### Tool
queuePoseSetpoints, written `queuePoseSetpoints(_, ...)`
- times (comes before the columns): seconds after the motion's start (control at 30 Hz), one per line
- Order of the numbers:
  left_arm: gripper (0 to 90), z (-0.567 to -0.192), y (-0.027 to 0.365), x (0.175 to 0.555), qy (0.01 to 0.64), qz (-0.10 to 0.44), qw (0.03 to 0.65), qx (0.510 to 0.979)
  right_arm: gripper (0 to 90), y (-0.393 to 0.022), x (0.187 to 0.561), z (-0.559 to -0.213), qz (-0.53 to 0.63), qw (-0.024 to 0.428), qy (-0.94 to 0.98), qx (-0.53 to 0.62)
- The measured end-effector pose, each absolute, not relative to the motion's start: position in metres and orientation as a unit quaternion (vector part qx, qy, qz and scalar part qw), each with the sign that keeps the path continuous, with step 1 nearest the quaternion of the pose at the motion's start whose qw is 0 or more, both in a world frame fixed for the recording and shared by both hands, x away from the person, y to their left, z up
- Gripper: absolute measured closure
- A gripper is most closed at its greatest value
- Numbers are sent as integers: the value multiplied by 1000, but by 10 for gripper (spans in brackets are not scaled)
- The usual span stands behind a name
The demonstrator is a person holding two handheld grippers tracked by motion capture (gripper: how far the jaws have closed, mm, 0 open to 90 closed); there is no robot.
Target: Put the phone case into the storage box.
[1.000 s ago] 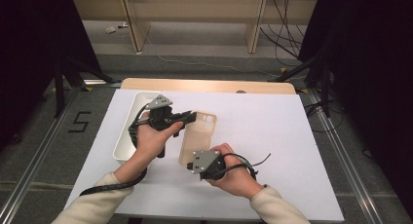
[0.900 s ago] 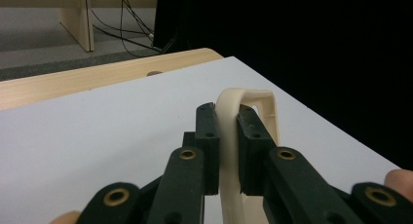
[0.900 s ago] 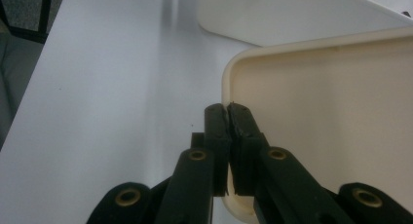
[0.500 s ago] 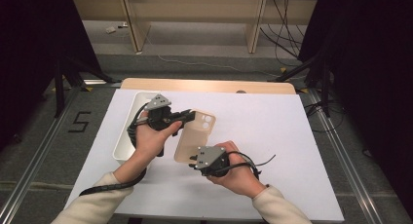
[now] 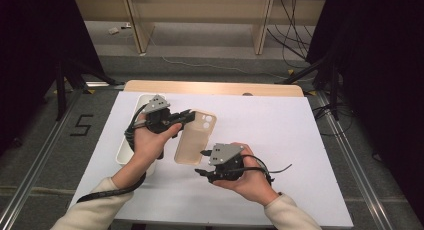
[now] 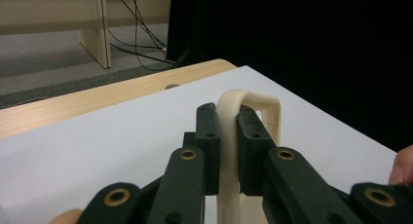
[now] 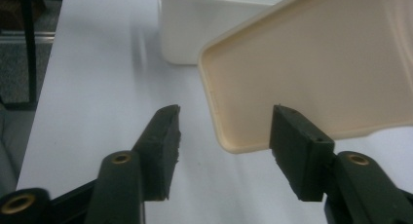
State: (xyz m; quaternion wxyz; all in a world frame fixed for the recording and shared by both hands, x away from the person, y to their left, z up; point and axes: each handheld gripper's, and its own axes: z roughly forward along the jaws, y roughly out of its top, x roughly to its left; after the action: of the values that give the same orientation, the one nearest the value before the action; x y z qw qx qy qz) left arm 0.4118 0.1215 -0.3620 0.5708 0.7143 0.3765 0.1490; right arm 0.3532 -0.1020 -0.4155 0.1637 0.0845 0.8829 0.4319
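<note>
At the left of the high view, a white rectangular bin (image 5: 131,149) stands on the white table sheet (image 5: 280,135), partly hidden by the left hand (image 5: 148,142). The left gripper (image 5: 186,117) is clamped on the long edge of a beige phone case (image 5: 192,142), near its camera-cutout end. The left gripper view confirms this: both pads (image 6: 210,131) press the case wall (image 6: 229,136) edge-on, with the cutout end arching beyond them. The case sits tilted, just beside the bin.

To the right, the right gripper (image 5: 202,162) lies near the case's lower end. The right gripper view shows its jaws have just been opening; they stand apart, one pad (image 7: 294,136) overlapping the case's corner (image 7: 234,136), whether touching cannot be told, the other over bare sheet. The bin wall (image 7: 195,34) stands behind.
</note>
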Motion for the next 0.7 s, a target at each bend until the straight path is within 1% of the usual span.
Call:
queuePoseSetpoints(0.2,815,-361,127,412,375,156,571,713,355,-111,355,-414,450,158,871,115)
queuePoseSetpoints(0.27,815,-360,128,411,377,157,572,712,330,-115,355,-414,452,164,868,124)
queuePoseSetpoints(0.7,815,-357,132,408,371,170,570,713,279,-141,355,-413,463,184,851,167)
